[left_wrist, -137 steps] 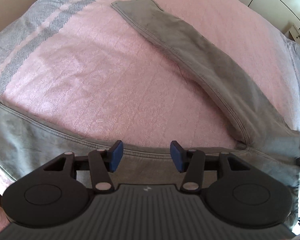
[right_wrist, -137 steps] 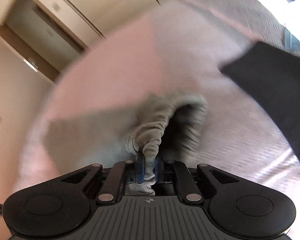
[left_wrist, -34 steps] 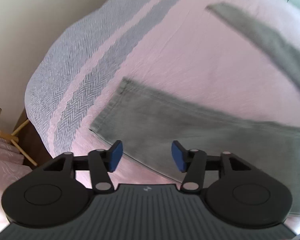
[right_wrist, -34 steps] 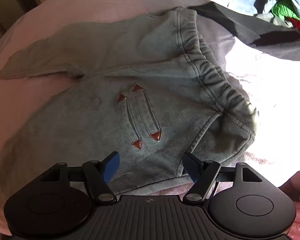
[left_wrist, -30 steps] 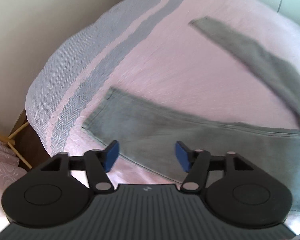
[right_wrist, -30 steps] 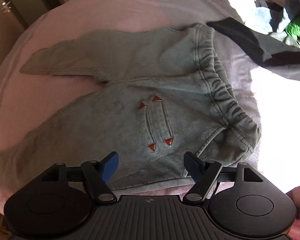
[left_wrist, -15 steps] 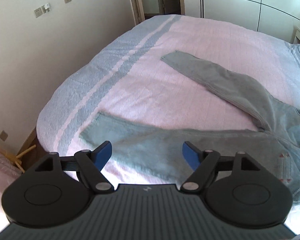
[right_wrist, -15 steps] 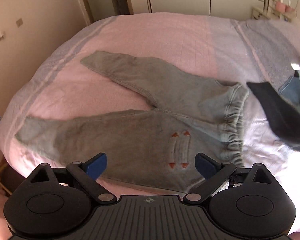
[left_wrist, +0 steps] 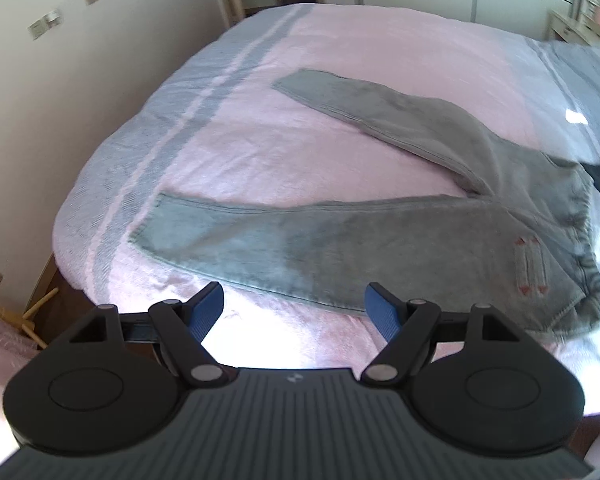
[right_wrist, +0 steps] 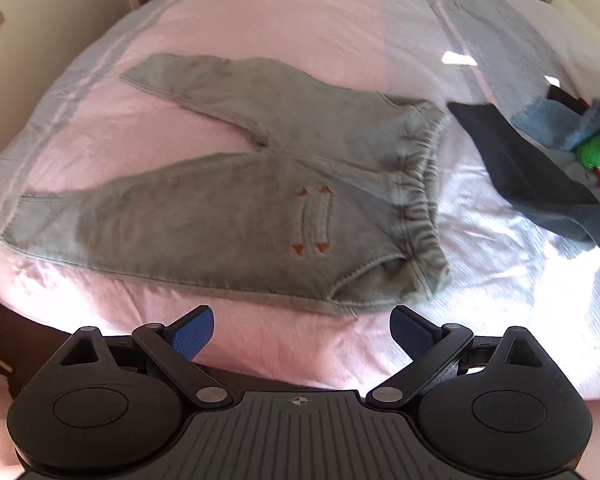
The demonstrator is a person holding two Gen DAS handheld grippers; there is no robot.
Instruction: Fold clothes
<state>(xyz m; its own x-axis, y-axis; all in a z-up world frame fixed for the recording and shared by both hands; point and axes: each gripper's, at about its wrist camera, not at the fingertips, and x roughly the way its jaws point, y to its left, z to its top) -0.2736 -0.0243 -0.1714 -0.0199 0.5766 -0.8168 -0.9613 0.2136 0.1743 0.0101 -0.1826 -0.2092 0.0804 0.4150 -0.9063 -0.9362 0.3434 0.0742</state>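
Right, I have the grey trousers (right_wrist: 228,208) spread flat on the pink bedspread (right_wrist: 300,20), filling the middle of the right wrist frame, with the gathered waistband (right_wrist: 418,184) at centre right and the two legs fanning apart toward the left. One leg runs to the upper left, its hem (right_wrist: 140,76) lying well clear of the other hem (right_wrist: 14,224) at the left edge. In the left wrist frame the same garment lies across the middle, the near leg (left_wrist: 260,240) just above my fingers.

My left gripper (left_wrist: 294,310) stands with its jaws wide and nothing between them, above the near edge of the bed. My right gripper (right_wrist: 302,332) is likewise spread wide and empty, hovering below the seat of the trousers. Neither touches the cloth.

I judge the laying-out is finished and the first fold has not begun. The legs still form a V, so the next move, as I read it, is to bring one leg onto the other: one gripper at the far hem, the other near the waistband on that side.

The dark garment (right_wrist: 540,184) and the heap of coloured clothes (right_wrist: 588,148) at the right of the frame lie near the waistband; I would keep the fold away from them.
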